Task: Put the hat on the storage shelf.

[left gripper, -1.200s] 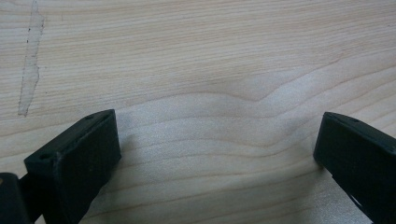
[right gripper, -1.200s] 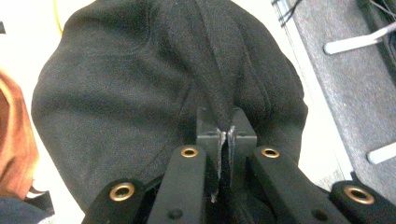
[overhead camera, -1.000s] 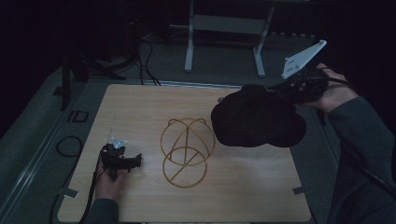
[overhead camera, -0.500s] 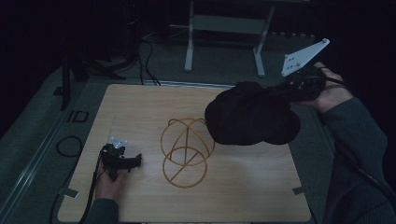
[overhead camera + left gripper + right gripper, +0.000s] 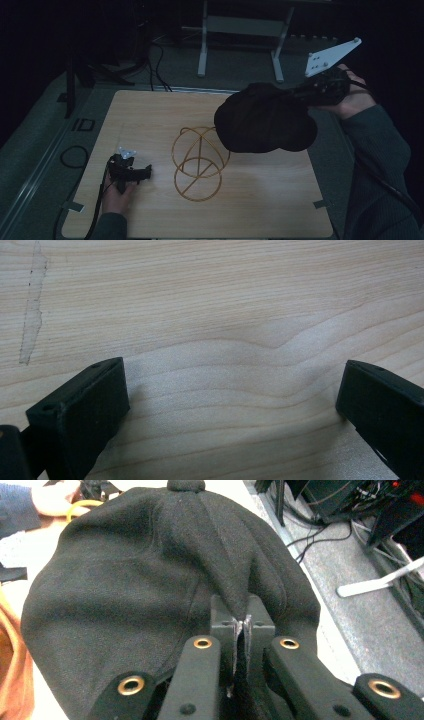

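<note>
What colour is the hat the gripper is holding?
The hat is black, pinched in the right gripper; it shows best in the right gripper view.

Left tongs (image 5: pixel 131 171) low, jaws spread wide, right tongs (image 5: pixel 242 625) raised, jaws clamped

The black cap (image 5: pixel 265 125) hides the wire stand's (image 5: pixel 197 162) far right side in the high view

wooden table (image 5: pixel 260 200), wire stand (image 5: pixel 199 162), left tongs (image 5: pixel 131 171)
</note>
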Demonstrator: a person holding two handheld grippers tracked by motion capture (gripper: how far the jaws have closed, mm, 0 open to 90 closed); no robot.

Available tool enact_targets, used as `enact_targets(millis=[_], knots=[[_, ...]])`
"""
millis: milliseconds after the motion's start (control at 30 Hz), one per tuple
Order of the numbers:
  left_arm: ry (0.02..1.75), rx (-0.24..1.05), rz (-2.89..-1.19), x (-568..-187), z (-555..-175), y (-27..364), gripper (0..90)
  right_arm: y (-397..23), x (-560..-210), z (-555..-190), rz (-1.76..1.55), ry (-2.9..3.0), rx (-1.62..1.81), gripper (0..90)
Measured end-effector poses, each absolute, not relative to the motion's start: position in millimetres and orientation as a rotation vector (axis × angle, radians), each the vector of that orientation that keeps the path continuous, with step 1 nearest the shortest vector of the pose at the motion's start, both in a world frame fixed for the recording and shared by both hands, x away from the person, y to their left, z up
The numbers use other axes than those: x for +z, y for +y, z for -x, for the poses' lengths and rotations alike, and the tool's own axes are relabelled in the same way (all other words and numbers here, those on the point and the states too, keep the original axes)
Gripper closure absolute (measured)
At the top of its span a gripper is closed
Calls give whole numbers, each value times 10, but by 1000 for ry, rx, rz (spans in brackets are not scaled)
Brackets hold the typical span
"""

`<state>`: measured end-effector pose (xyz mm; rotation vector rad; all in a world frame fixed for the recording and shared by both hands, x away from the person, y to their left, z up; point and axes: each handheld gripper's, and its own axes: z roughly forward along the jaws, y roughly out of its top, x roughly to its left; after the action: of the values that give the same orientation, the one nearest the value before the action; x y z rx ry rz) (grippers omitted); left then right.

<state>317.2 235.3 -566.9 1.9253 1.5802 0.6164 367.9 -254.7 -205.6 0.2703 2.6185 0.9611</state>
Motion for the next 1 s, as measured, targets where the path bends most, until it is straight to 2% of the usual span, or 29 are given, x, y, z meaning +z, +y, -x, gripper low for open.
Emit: enact_targets(millis=[1000], knots=[[1580, 617, -1926, -5669, -3172, 2354, 1, -2120, -1994, -3635, -135, 2599, 1045, 869]])
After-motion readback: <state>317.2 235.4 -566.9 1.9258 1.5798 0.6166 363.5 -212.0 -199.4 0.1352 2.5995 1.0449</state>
